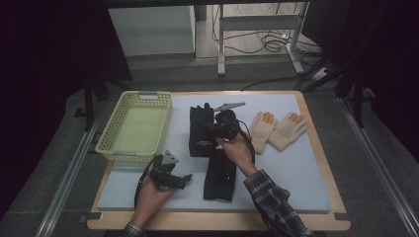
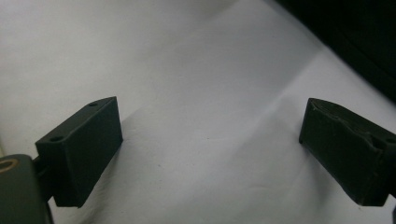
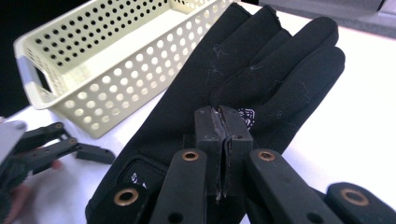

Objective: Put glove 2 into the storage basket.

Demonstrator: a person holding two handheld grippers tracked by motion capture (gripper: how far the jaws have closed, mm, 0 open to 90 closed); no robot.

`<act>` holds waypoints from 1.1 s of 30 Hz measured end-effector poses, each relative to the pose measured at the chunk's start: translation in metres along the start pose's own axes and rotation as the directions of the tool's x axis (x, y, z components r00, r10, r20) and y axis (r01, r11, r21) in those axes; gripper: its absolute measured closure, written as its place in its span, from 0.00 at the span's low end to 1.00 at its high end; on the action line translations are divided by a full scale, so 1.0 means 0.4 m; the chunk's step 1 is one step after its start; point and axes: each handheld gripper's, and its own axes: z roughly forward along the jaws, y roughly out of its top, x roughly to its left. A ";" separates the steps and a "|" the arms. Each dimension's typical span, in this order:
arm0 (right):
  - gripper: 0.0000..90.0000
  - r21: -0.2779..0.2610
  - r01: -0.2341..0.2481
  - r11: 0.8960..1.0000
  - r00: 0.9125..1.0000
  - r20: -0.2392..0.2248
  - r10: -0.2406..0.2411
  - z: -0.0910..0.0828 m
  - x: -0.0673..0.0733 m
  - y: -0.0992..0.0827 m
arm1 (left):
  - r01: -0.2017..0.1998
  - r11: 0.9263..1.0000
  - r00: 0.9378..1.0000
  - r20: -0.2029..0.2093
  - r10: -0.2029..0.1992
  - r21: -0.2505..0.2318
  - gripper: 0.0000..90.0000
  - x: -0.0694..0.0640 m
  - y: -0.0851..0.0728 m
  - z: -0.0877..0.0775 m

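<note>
Black glove [image 3: 261, 79] is pinched in your right gripper [image 3: 223, 140], jaws clamped tight, probably headed for the basket [image 3: 70, 56]. Left gripper [image 2: 210, 154] waits wide open, empty, on the mat.

Bare mat [image 1: 296, 168] right of black gloves [image 1: 207, 136]

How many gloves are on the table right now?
4. One black glove lies beside the basket, under the right gripper; another black glove lies nearer the person; two cream gloves lie side by side at right. None seems hidden.
</note>
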 end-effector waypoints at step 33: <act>0.96 0.026 -0.113 0.993 0.988 0.104 0.110 -0.198 0.089 -0.184 | 0.006 1.000 1.000 0.001 -0.006 -0.005 0.06 -0.002 0.000 0.001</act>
